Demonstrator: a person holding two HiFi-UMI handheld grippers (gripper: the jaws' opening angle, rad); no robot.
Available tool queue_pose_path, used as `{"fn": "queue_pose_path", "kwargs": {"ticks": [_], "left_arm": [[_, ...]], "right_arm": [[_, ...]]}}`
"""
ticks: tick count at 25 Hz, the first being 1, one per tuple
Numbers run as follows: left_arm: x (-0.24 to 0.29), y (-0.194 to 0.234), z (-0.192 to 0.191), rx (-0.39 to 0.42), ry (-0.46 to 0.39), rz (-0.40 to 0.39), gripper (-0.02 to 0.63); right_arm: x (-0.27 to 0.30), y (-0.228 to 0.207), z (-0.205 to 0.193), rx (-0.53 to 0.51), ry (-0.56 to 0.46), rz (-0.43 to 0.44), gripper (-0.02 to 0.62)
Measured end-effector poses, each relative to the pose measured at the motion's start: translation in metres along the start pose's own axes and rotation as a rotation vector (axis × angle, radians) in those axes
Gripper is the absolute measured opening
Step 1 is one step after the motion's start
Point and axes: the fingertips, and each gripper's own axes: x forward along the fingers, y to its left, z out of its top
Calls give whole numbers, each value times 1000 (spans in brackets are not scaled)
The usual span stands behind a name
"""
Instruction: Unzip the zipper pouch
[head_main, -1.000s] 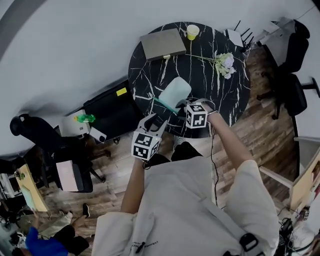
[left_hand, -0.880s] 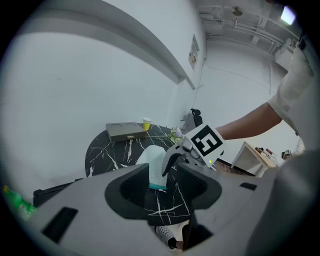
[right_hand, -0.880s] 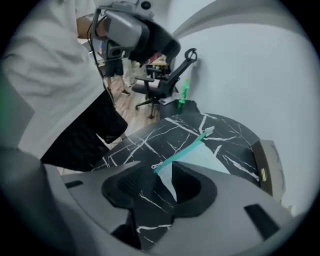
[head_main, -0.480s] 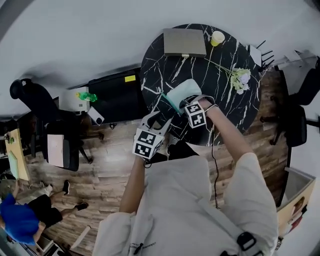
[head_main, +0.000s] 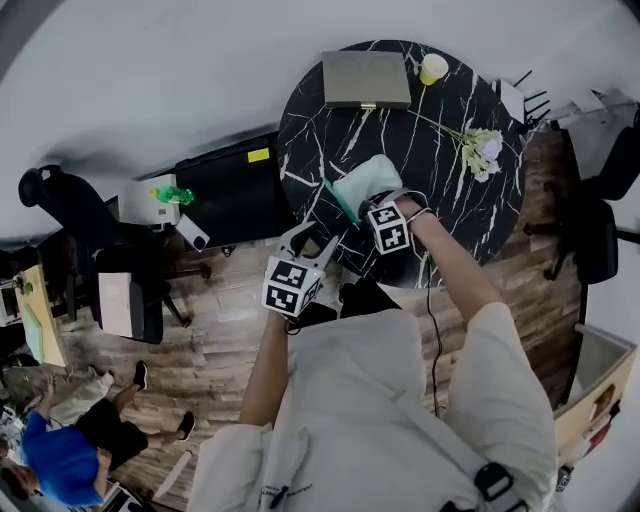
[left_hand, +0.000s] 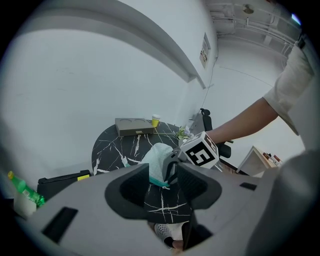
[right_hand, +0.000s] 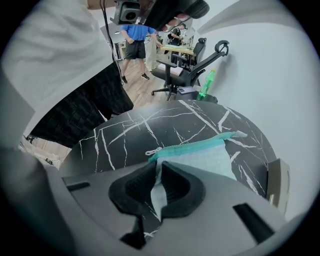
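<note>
Right gripper (right_hand: 159, 172): jaws have just been closing, now clamped on pouch (right_hand: 210, 159) edge | Left gripper (left_hand: 164, 172): jaws apart, empty, pouch ahead of them | Step: we anchor with right, pinch pull (right_hand: 152, 151) just beyond right jaws, draw along zipper | Pouch: zipped, contents unseen

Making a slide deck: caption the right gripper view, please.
Right tongs, jaws just closing, pinch the mint zipper pouch's edge on the marble table.

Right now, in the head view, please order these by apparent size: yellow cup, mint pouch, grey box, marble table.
1. marble table
2. grey box
3. mint pouch, partly covered
4. yellow cup
</note>
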Motion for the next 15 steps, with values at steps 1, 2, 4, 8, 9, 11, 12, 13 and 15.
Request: {"fn": "queue_pose_path", "kwargs": {"ticks": [1, 2, 4, 8, 9, 11, 12, 13, 15], "left_arm": [[0, 0, 0, 3, 2, -3, 181], [1, 0, 0, 7, 4, -8, 181], [0, 0, 2, 20, 6, -17, 181], [-1, 2, 8, 47, 10, -40, 181], [0, 1, 10, 51, 12, -47, 181], [1, -2, 12, 63, 13, -64, 181], [2, -4, 13, 73, 15, -74, 181], [2, -6, 14, 84, 20, -85, 181], [3, -10, 14, 108, 33, -106, 181]], "right_arm": [[-1, -1, 0, 20, -12, -10, 30], [-3, -2, 1, 42, -25, -19, 21], [-11, -3, 5, 84, -54, -33, 18], [-32, -10, 15, 174, -122, -79, 18], [-37, -11, 16, 195, -135, -94, 18], [-46, -14, 17, 238, -160, -128, 18], [-50, -16, 17, 267, -174, -148, 18], [-55, -18, 18, 298, -190, -169, 18], [-65, -22, 22, 359, -227, -215, 18]]}}
